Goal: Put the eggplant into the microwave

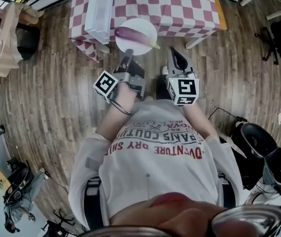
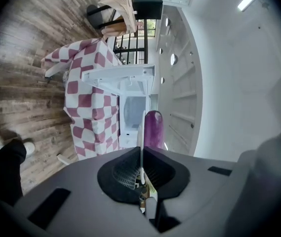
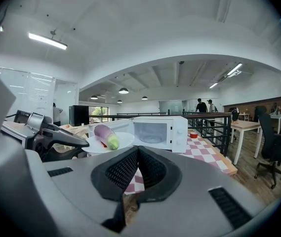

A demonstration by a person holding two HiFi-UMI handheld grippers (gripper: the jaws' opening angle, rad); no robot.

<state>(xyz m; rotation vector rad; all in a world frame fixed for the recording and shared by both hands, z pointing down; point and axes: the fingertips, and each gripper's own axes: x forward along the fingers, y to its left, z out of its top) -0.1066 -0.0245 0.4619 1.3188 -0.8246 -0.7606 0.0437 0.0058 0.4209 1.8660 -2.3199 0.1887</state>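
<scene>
A purple eggplant (image 1: 132, 33) with a green stem end lies on a white plate (image 1: 140, 44). My left gripper (image 1: 127, 59) is shut on the near rim of that plate and holds it level in front of the table. In the left gripper view the plate (image 2: 141, 132) shows edge-on between the pads, with the eggplant (image 2: 153, 128) beyond. The white microwave (image 3: 155, 131) stands on the checkered table (image 1: 189, 9) with its door (image 1: 99, 14) swung open. My right gripper (image 1: 176, 54) hangs beside the plate, shut and holding nothing (image 3: 138, 149).
The table's red-and-white cloth hangs over its near edge (image 2: 88, 127). A small red cup (image 3: 193, 135) sits on the table right of the microwave. A black railing (image 3: 214, 127), an office chair (image 3: 271, 142) and another table stand to the right. Bags (image 1: 263, 147) lie on the wooden floor.
</scene>
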